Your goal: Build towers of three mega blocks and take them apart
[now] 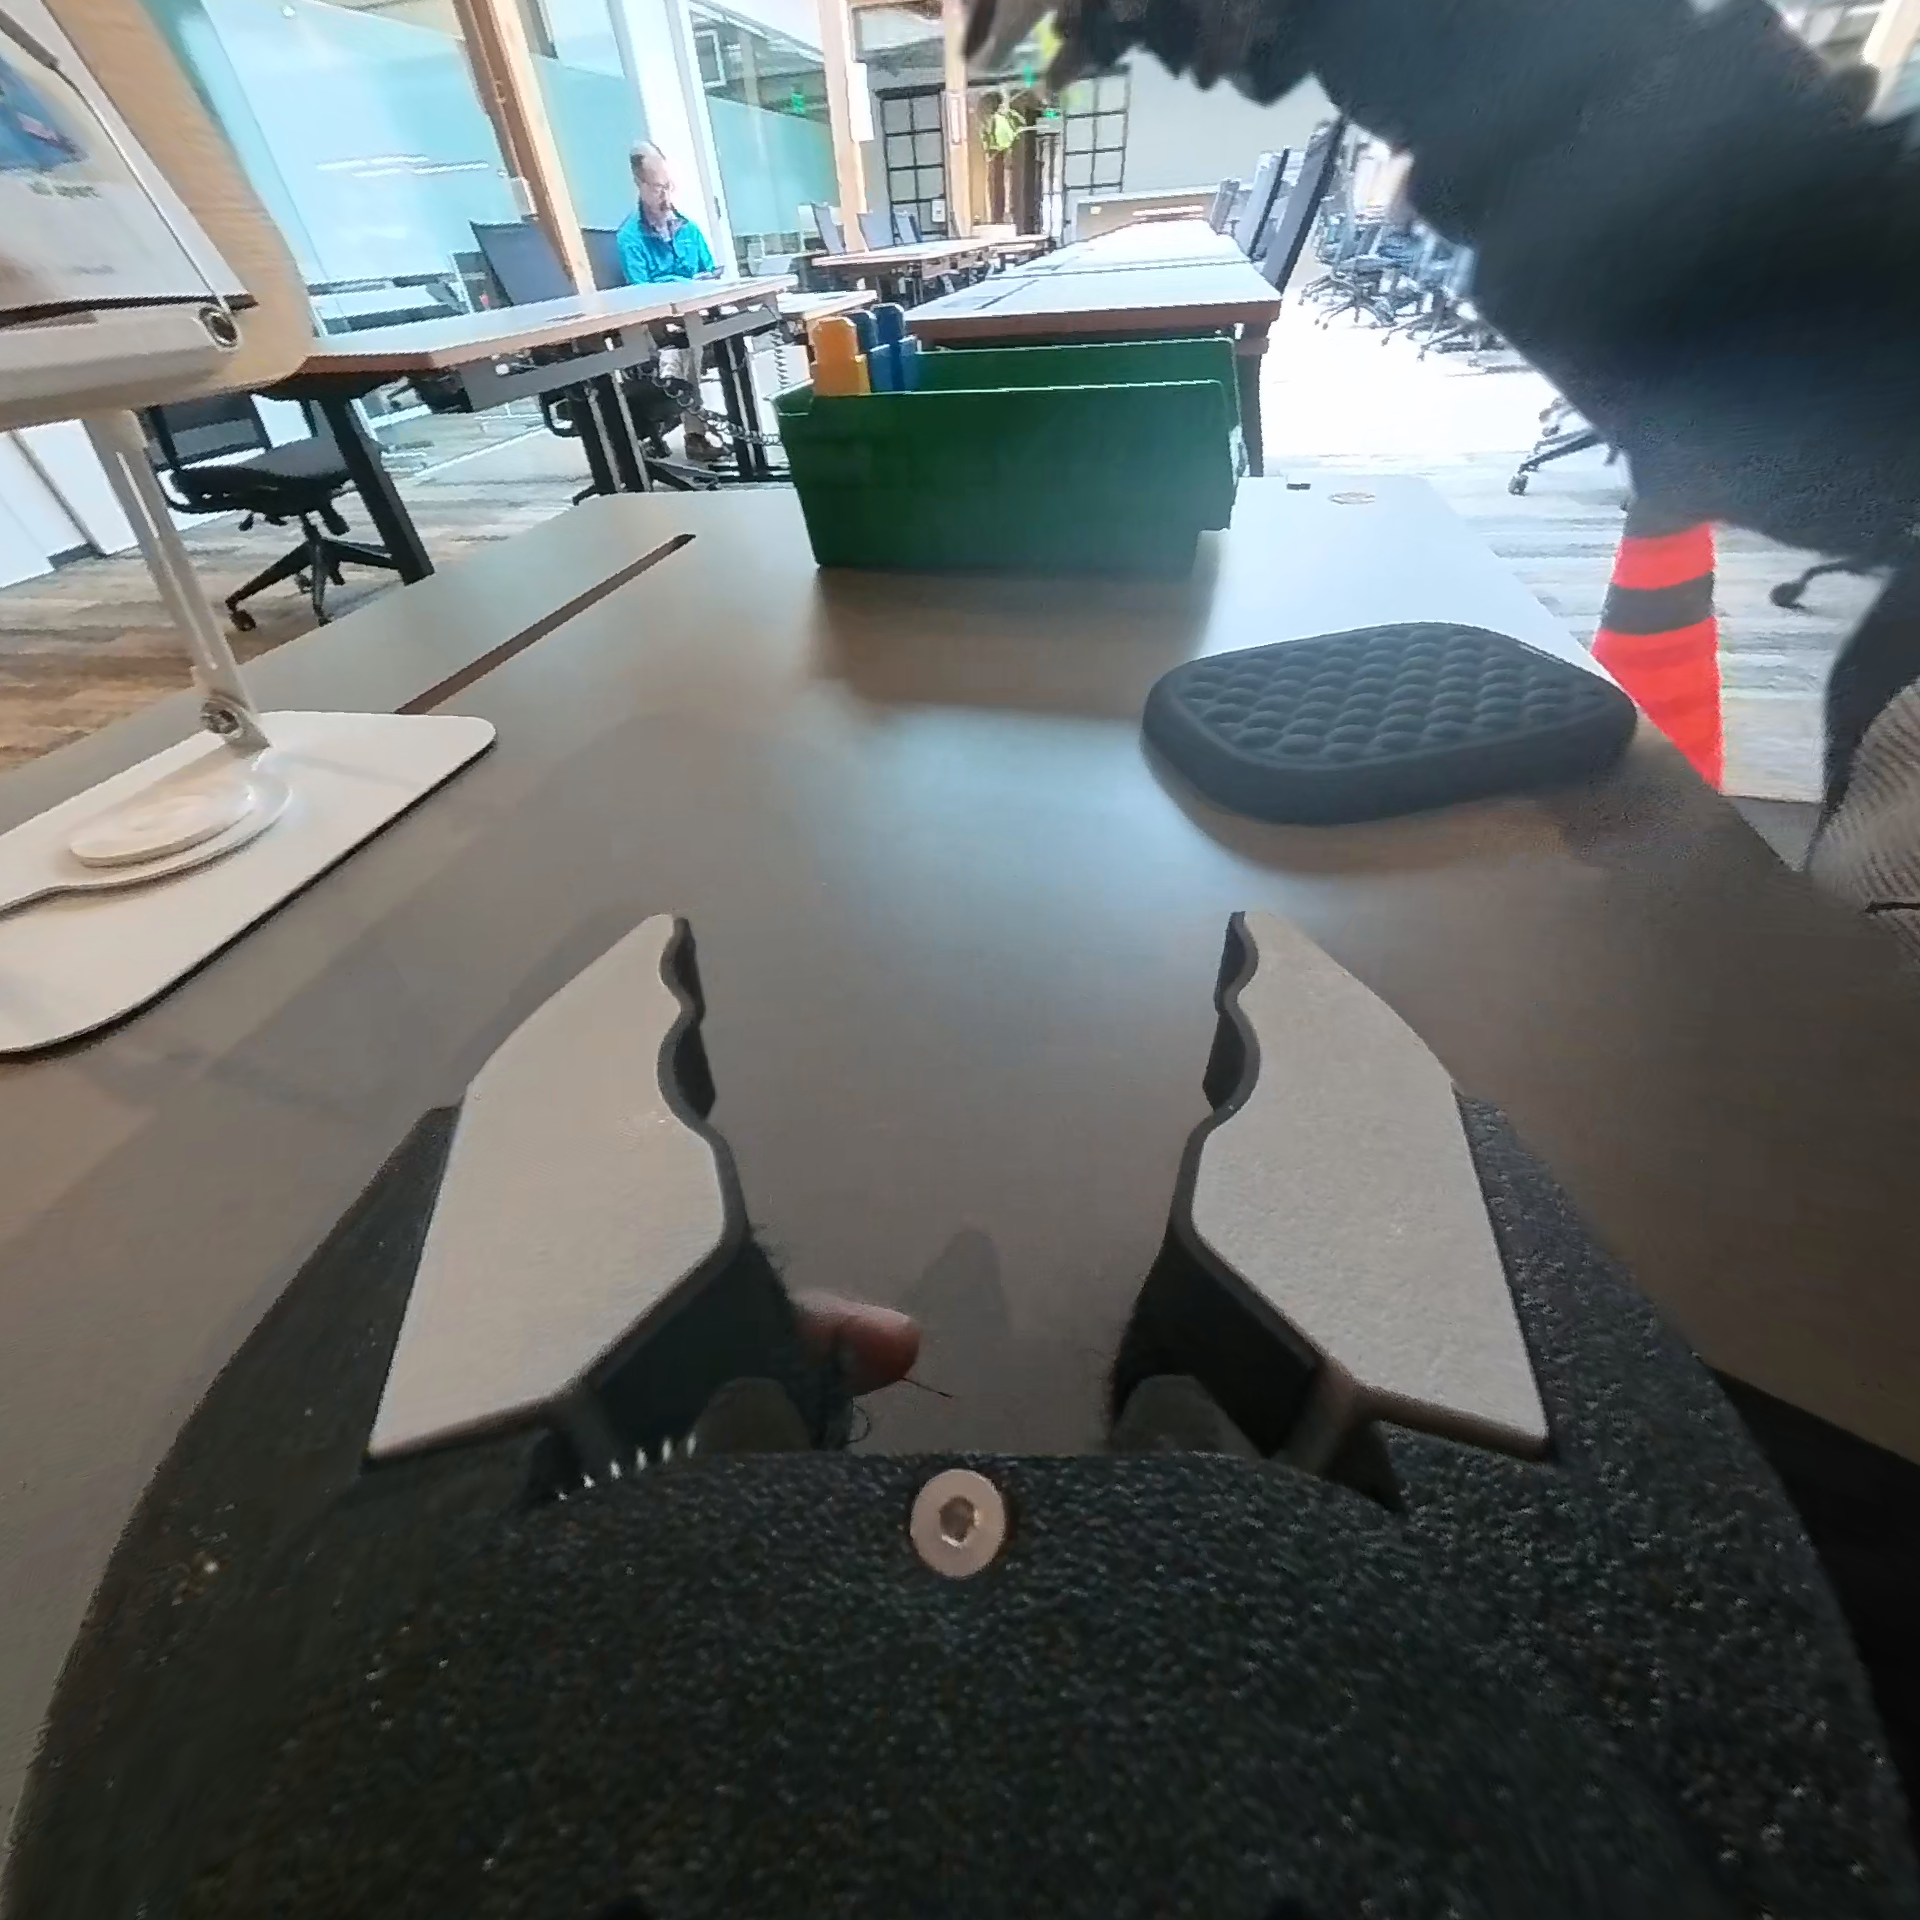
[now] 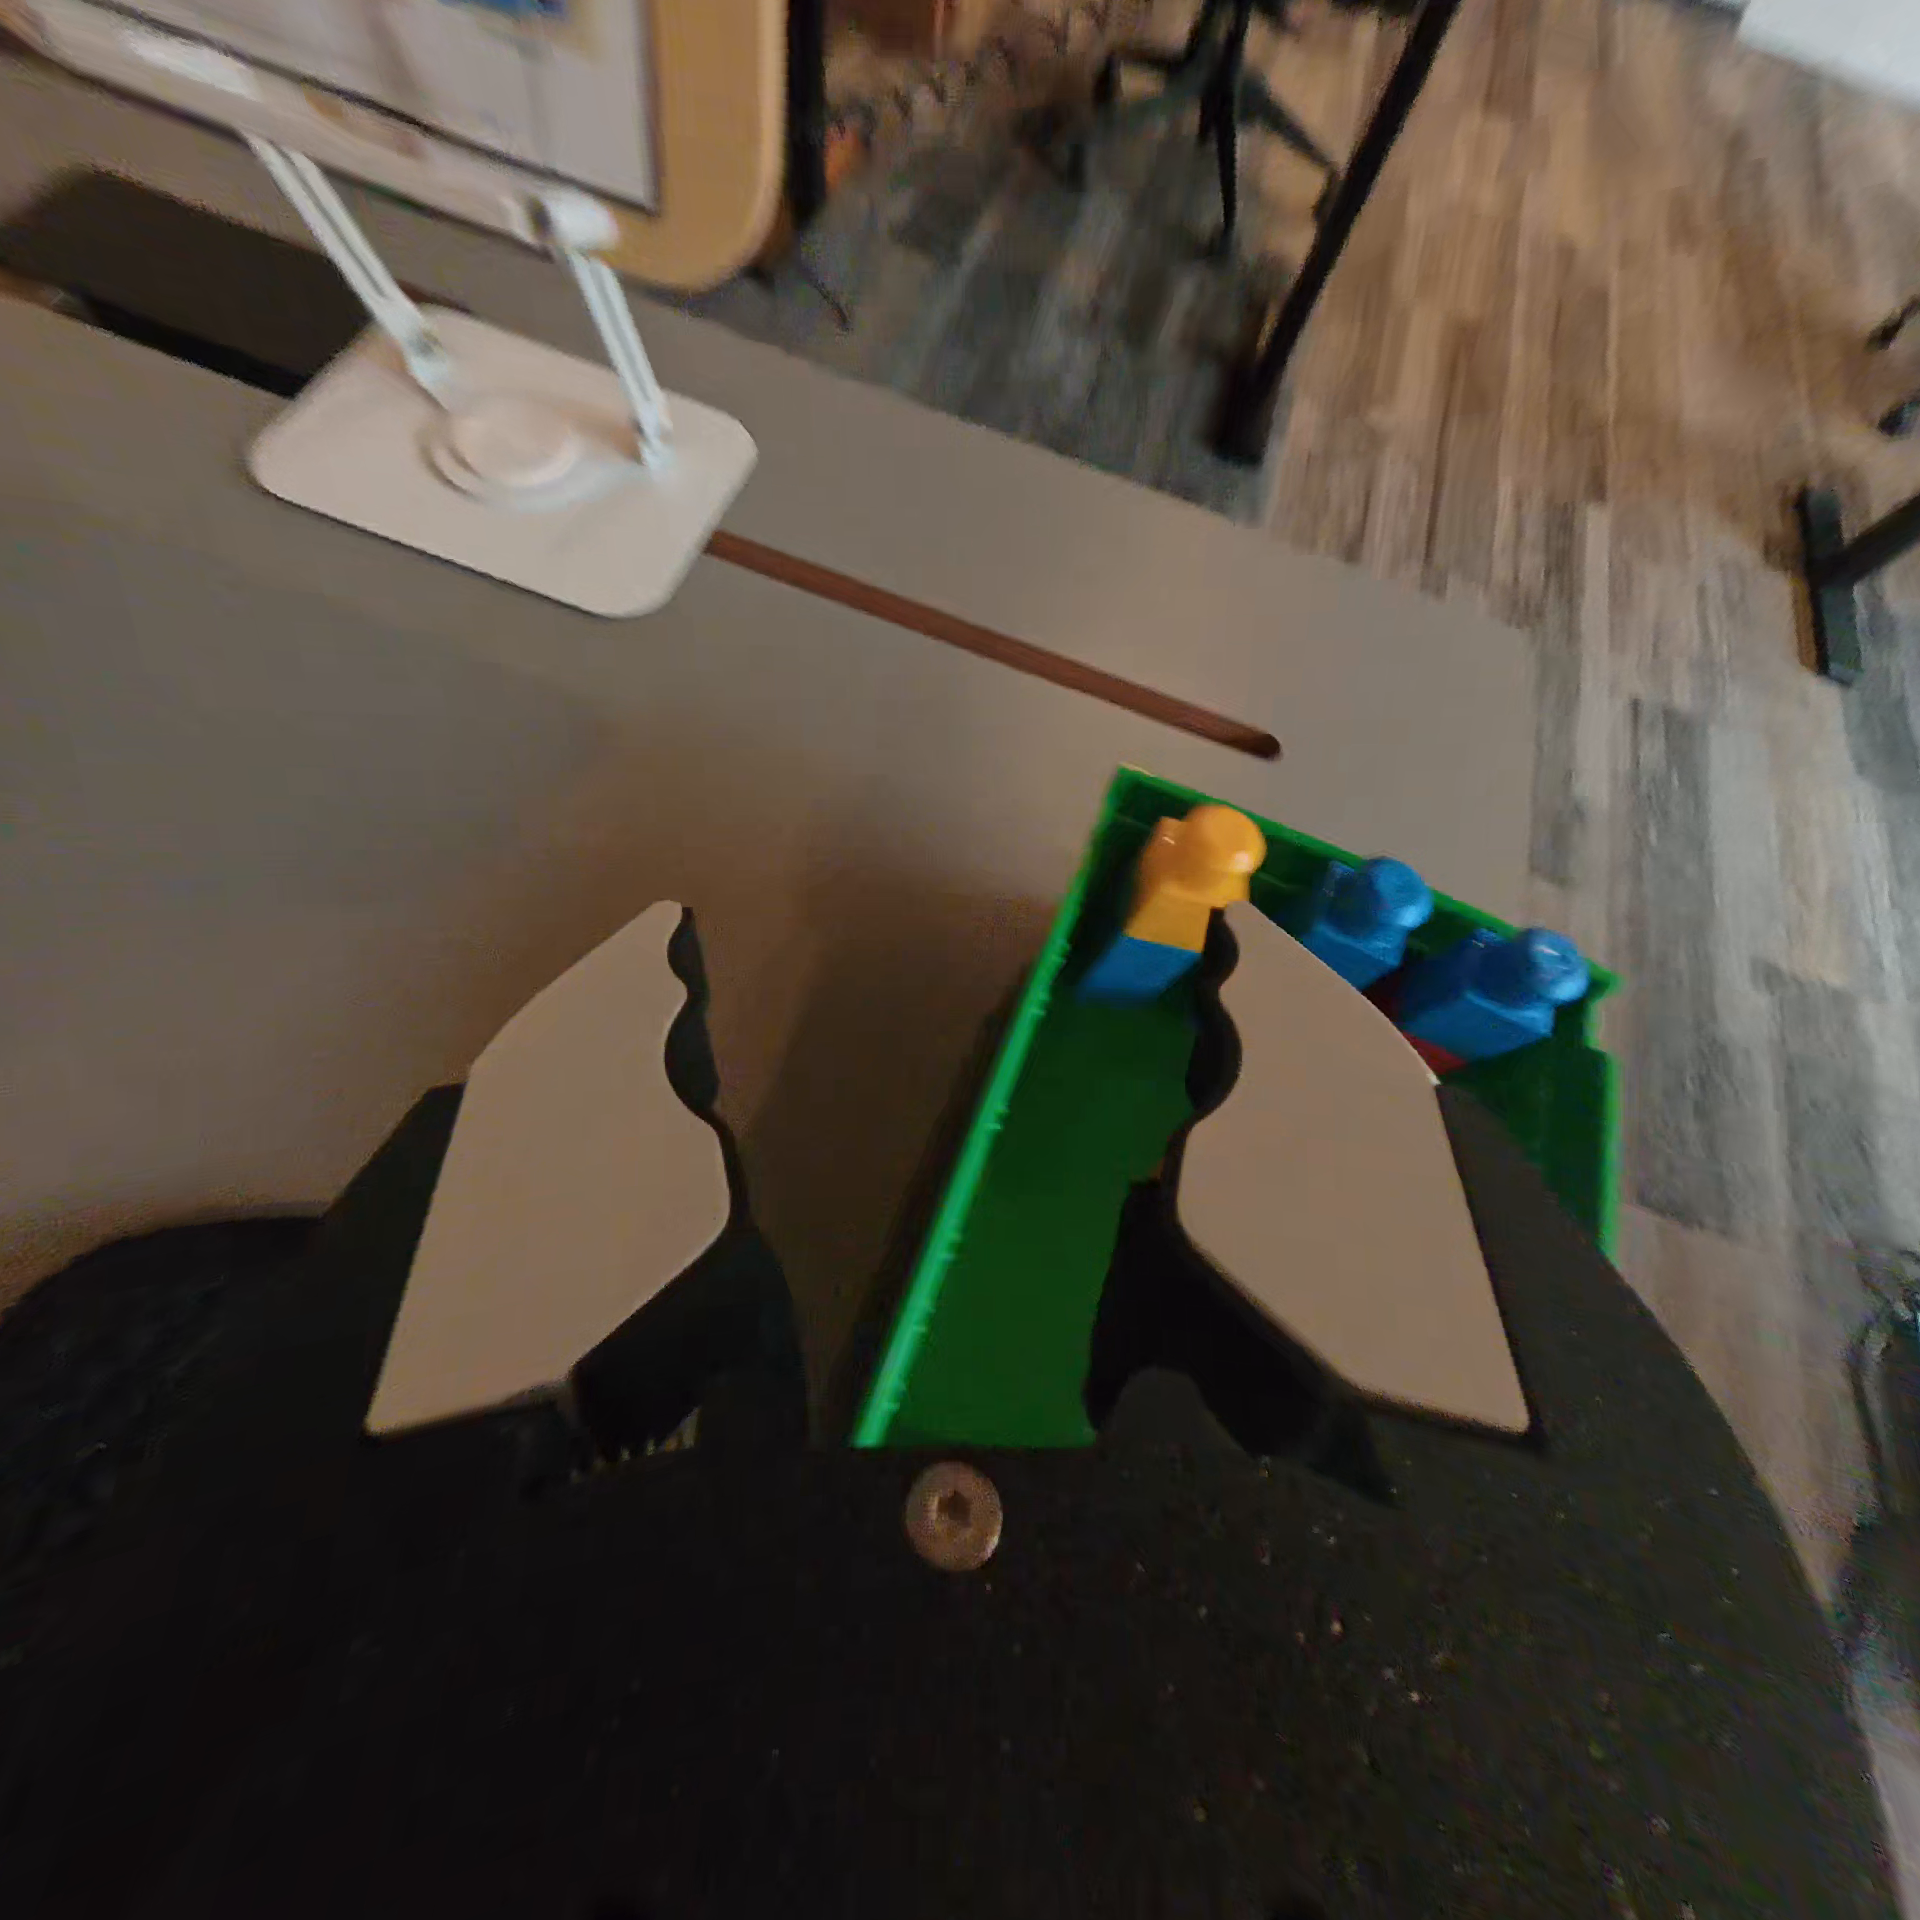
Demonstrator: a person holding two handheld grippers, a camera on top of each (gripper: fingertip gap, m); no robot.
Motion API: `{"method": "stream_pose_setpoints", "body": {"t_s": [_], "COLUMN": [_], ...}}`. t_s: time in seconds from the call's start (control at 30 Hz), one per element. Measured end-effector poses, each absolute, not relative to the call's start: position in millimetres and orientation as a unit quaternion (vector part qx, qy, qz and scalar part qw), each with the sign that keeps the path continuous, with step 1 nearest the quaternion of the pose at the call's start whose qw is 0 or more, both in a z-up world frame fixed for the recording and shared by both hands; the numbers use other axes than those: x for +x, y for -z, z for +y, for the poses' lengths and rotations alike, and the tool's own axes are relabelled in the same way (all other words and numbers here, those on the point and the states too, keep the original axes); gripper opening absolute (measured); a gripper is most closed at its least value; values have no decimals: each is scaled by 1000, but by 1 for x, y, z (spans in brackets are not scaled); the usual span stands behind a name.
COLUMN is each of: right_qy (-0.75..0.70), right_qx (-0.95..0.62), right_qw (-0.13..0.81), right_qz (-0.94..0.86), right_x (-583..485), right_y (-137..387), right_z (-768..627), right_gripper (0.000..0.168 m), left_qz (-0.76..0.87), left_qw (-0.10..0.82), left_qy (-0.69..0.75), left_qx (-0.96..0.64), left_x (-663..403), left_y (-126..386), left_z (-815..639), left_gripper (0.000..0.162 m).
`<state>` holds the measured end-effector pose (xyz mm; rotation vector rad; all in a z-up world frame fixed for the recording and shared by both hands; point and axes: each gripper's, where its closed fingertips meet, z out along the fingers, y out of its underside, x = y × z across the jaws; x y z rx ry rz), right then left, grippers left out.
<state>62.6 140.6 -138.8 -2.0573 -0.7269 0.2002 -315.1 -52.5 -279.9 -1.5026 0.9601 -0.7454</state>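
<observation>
A green bin (image 1: 997, 488) stands at the far middle of the dark table; an orange block (image 1: 837, 355) and blue blocks (image 1: 888, 348) stick up at its left end. My left gripper (image 1: 956, 935) is open and empty, low over the near table. In the right wrist view my right gripper (image 2: 954, 914) is open and empty, held high above the green bin (image 2: 997, 1195). There an orange block on a blue one (image 2: 1184, 894) and two blue-topped stacks (image 2: 1361, 925) (image 2: 1496, 987) stand at the bin's far end. The right arm's dark sleeve (image 1: 1662, 260) crosses the top right of the left wrist view.
A white stand with a flat base (image 1: 239, 810) (image 2: 509, 457) holds a tablet at the table's left. A black honeycomb pad (image 1: 1382, 717) lies on the right. A slot (image 2: 997, 649) runs across the table. An orange cone (image 1: 1662, 644) stands on the floor past the right edge. A seated person (image 1: 665, 260) is far behind.
</observation>
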Motion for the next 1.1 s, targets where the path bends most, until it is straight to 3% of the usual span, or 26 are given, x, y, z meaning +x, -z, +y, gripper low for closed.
{"method": "stream_pose_setpoints", "body": {"t_s": [0.33,0.67,0.93,1.1], "right_qy": [-174,-266,-270,-271], "right_qx": [-714,-614,-624,-627], "right_qw": [613,710,698,692], "right_qz": [-292,-218,-225,-235], "right_x": [-33,-87,-85,-88], "right_y": [162,218,229,231], "right_z": [37,9,8,7], "right_gripper": [99,84,82,81], "left_qz": [377,376,373,343], "left_qw": [577,581,589,562], "left_qy": [296,276,261,183], "left_qx": [-661,-667,-668,-730], "left_x": [-320,-321,-318,-384], "left_y": [280,275,200,159], "left_z": [-42,-43,-70,-85], "left_gripper": [110,108,99,93]}}
